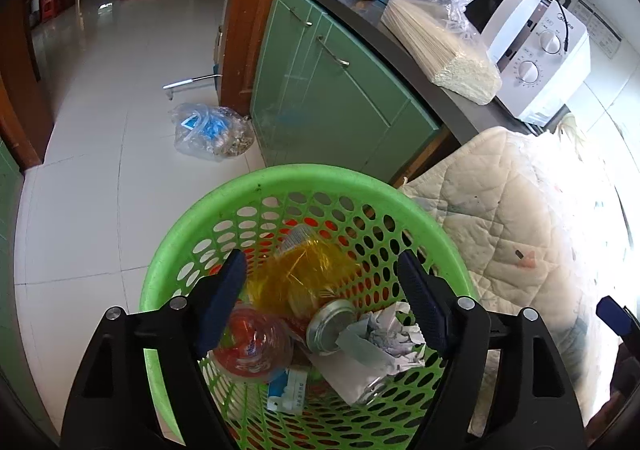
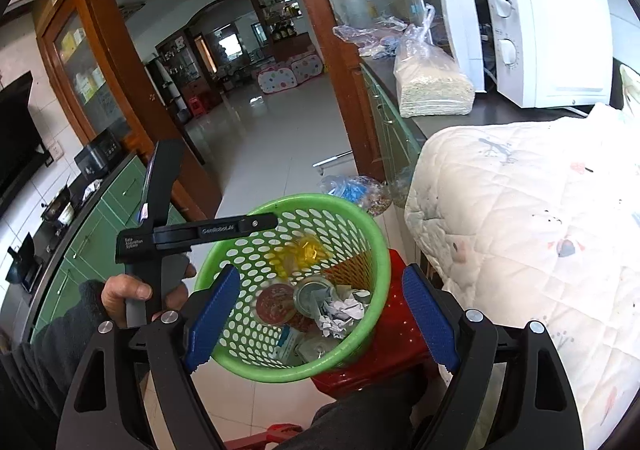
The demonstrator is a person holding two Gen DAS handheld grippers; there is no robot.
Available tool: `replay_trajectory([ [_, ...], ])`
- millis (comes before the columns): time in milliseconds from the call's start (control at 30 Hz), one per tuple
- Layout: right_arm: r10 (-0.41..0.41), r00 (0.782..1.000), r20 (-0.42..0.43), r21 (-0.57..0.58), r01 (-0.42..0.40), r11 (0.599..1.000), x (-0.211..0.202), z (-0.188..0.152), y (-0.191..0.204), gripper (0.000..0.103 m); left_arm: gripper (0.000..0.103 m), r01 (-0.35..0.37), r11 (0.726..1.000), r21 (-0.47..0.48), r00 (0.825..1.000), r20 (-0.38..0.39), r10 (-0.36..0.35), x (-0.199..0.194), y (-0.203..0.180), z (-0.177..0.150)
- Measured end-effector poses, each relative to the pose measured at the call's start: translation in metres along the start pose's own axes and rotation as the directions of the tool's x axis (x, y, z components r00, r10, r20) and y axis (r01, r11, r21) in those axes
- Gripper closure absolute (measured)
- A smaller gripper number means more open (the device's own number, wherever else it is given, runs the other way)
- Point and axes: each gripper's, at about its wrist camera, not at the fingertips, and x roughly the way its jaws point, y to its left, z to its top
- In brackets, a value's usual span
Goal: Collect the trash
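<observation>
We find the trash already gathered in the green basket point(image 1: 280, 186), which sits directly below and ahead of the left gripper point(image 1: 320, 290): a yellow wrapper point(image 1: 296, 274) lies between and just beyond its fingers point(image 1: 224, 290), a metal can point(image 1: 332, 324) and a crumpled paper point(image 1: 384, 334) lie nearer the right-side finger, and a clear plastic bottle point(image 1: 256, 342) lies by the left-side finger. The left fingers stand wide apart with nothing pressed between the pads; they grip nothing. From the right gripper point(image 2: 324, 314) the same basket point(image 2: 360, 242) lies ahead and slightly below, its rim passing between the spread fingers point(image 2: 430, 322); these too are open and empty. The basket rests on a red stool point(image 2: 384, 354), just beside a quilted cover point(image 2: 520, 230). We judge the next item to be the clear plastic bag point(image 1: 212, 132) on the floor point(image 1: 100, 170), which lies well beyond the basket, ahead and to the left of the left fingers, at the foot of the green cabinet point(image 1: 328, 90). It spreads low and wide, with no clear long axis. In the right wrist view it sits point(image 2: 356, 190) straight ahead past the far rim. We judge the left hand point(image 2: 132, 302) the nearer. A noodle bag point(image 1: 440, 46) and a microwave point(image 1: 536, 50) occupy the surface point(image 1: 360, 18) above.
</observation>
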Motion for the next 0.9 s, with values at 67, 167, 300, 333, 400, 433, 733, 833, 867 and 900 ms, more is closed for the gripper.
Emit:
replay_trajectory([
  [67,0.003,1.000,0.007,0.009,-0.003,1.000,-0.002,0.001,-0.003,0.023,0.025,-0.005,1.000,-0.003,1.000,0.002,0.005,-0.003,0.001,-0.002],
  [167,-0.004,1.000,0.013,0.009,0.003,1.000,-0.003,0.000,-0.004,0.023,0.024,-0.015,1.000,-0.004,1.000,0.012,0.015,-0.010,-0.001,-0.005],
  [300,-0.026,1.000,0.009,-0.012,0.026,1.000,-0.005,-0.004,-0.001,0.023,0.021,-0.029,1.000,-0.006,0.999,0.037,0.030,-0.027,-0.005,-0.011],
  [333,-0.036,0.999,0.011,-0.017,0.036,0.999,-0.007,-0.005,-0.001,0.023,0.020,-0.034,0.999,-0.003,0.998,0.047,0.034,-0.033,-0.008,-0.013],
  [400,-0.048,0.999,0.010,-0.023,0.049,0.999,-0.010,-0.006,0.000,0.022,0.017,-0.043,0.999,0.003,0.997,0.060,0.043,-0.043,-0.012,-0.016],
  [433,-0.055,0.998,0.010,-0.024,0.055,0.998,-0.011,-0.007,0.000,0.021,0.015,-0.050,0.999,0.005,0.996,0.070,0.050,-0.048,-0.015,-0.018],
  [733,-0.167,0.986,0.026,-0.044,0.169,0.985,-0.037,-0.012,-0.004,0.017,0.006,-0.101,0.993,0.062,0.985,0.148,0.091,-0.091,-0.055,-0.029],
  [833,-0.210,0.977,0.039,-0.032,0.212,0.977,-0.049,-0.012,-0.009,0.016,0.006,-0.126,0.987,0.095,0.978,0.180,0.108,-0.102,-0.074,-0.034],
  [867,-0.226,0.973,0.044,-0.025,0.227,0.974,-0.054,-0.012,-0.011,0.016,0.006,-0.137,0.985,0.105,0.974,0.196,0.115,-0.107,-0.080,-0.036],
  [900,-0.238,0.970,0.044,-0.019,0.239,0.971,-0.059,-0.013,-0.014,0.015,0.006,-0.142,0.983,0.114,0.971,0.208,0.117,-0.111,-0.086,-0.038],
])
